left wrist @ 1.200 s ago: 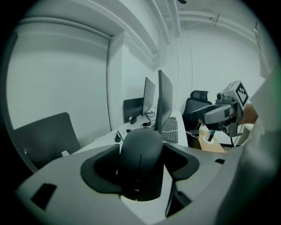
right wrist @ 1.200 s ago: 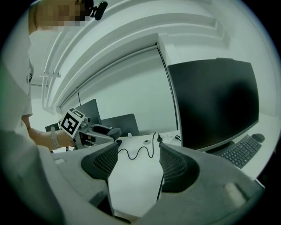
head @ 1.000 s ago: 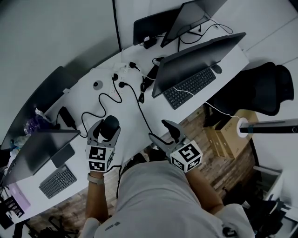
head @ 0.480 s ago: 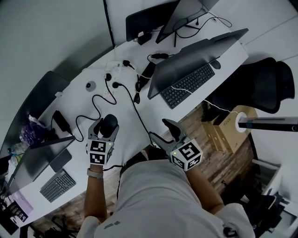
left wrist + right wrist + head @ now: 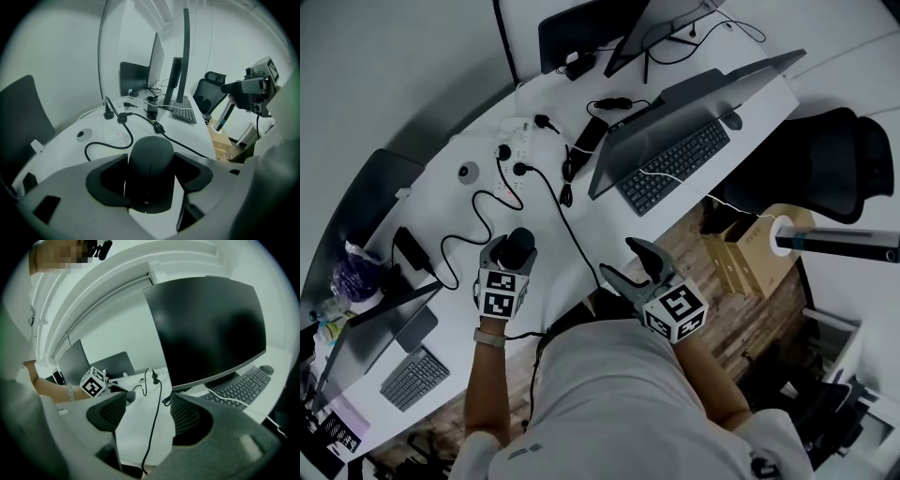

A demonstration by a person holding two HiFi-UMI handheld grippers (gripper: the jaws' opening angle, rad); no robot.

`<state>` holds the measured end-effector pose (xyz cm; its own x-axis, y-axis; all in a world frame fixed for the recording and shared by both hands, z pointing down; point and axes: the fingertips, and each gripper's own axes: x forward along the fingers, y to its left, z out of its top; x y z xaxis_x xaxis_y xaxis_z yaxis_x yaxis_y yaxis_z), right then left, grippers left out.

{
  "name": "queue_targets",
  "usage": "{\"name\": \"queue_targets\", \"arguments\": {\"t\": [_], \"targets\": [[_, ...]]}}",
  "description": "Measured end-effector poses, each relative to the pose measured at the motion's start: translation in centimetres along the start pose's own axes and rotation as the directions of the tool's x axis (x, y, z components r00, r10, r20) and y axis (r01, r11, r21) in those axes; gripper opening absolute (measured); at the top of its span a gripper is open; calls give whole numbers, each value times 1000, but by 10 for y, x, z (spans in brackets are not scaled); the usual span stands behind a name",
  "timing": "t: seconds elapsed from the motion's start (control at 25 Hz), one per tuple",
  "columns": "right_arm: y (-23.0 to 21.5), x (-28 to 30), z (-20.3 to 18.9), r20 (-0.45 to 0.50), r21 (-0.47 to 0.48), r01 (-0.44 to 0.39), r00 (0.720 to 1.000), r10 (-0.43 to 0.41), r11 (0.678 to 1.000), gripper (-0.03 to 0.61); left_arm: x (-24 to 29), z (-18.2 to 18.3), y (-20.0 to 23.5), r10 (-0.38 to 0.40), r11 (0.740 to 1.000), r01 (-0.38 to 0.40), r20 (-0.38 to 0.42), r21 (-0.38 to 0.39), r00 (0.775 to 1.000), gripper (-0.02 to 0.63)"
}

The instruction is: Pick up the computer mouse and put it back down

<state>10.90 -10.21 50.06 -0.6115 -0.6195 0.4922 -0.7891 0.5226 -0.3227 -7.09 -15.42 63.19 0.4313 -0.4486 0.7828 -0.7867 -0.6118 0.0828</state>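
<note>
At the lower left of the head view a laptop (image 5: 370, 323) sits on the white desk (image 5: 441, 220). Just right of it, left of centre, the left gripper (image 5: 514, 255) is clamped on the black mouse (image 5: 520, 244). In the left gripper view the mouse (image 5: 151, 171) fills the gap at lower centre, a jaw pressed to each side. Whether it touches the desk I cannot tell.

A black cable (image 5: 567, 220) runs from the upper middle of the desk down to its near edge, passing right of the mouse.

At the centre of the head view the right gripper (image 5: 634, 266) hangs past the desk edge, over the wood floor (image 5: 741, 323). Its jaws stand apart and hold nothing. In the right gripper view the cable (image 5: 152, 423) shows through the gap between them.

Toward the upper right, a dark monitor (image 5: 675, 98) stands with a keyboard (image 5: 675, 166) just beside it. A black chair (image 5: 825, 169) is at the right edge.
</note>
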Motion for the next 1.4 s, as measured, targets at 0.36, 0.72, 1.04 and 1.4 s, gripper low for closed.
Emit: {"name": "queue_targets", "arguments": {"t": [0.36, 0.72, 1.04, 1.4], "targets": [[-15, -4, -11, -21, 31, 31, 999, -30, 999, 293, 35, -23, 4, -14, 1000, 13, -86, -10, 996, 299], [-22, -6, -17, -40, 45, 55, 998, -53, 997, 293, 57, -36, 2, -28, 999, 31, -144, 15, 989, 299], [-24, -6, -21, -47, 60, 67, 997, -64, 996, 293, 68, -41, 4, -25, 999, 33, -177, 39, 984, 299], [-18, -12, -23, -39, 60, 79, 996, -77, 995, 293, 66, -39, 5, -17, 999, 25, -174, 43, 985, 305]]}}
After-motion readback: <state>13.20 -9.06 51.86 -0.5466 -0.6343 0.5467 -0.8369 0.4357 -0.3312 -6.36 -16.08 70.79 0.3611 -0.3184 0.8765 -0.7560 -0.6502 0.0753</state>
